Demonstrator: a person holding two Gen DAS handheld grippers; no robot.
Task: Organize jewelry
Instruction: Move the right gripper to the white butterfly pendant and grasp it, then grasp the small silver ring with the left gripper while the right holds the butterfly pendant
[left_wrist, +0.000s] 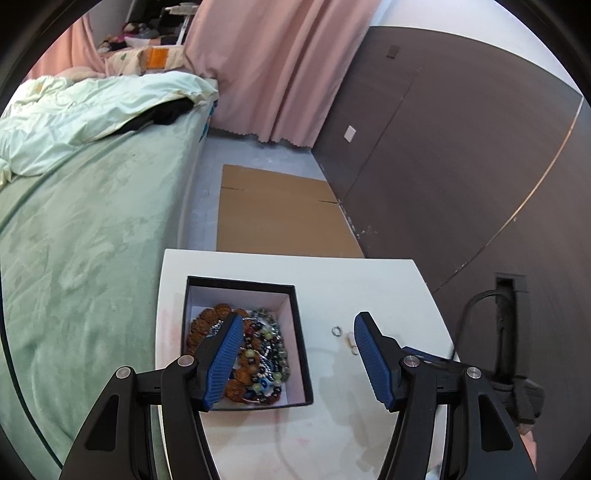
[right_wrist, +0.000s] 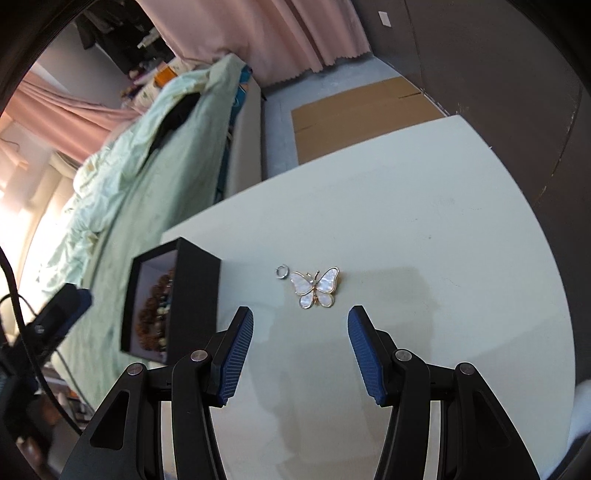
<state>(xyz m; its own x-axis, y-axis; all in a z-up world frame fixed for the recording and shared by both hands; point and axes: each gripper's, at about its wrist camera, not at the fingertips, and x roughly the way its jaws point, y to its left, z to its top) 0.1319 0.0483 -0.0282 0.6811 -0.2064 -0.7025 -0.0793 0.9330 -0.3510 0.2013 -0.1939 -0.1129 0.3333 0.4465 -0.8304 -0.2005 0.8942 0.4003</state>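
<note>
While hovering with blue fingers spread wide and empty, right gripper just short of butterfly brooch on white table, small silver ring touching its wing. Brooch pearly white, gold-edged, flat. Left gripper likewise spread, one finger over black box of beaded bracelets.

Green bed at 9 o'clock, pink curtain at 12, brown wall at 2, cardboard on grey floor.
</note>
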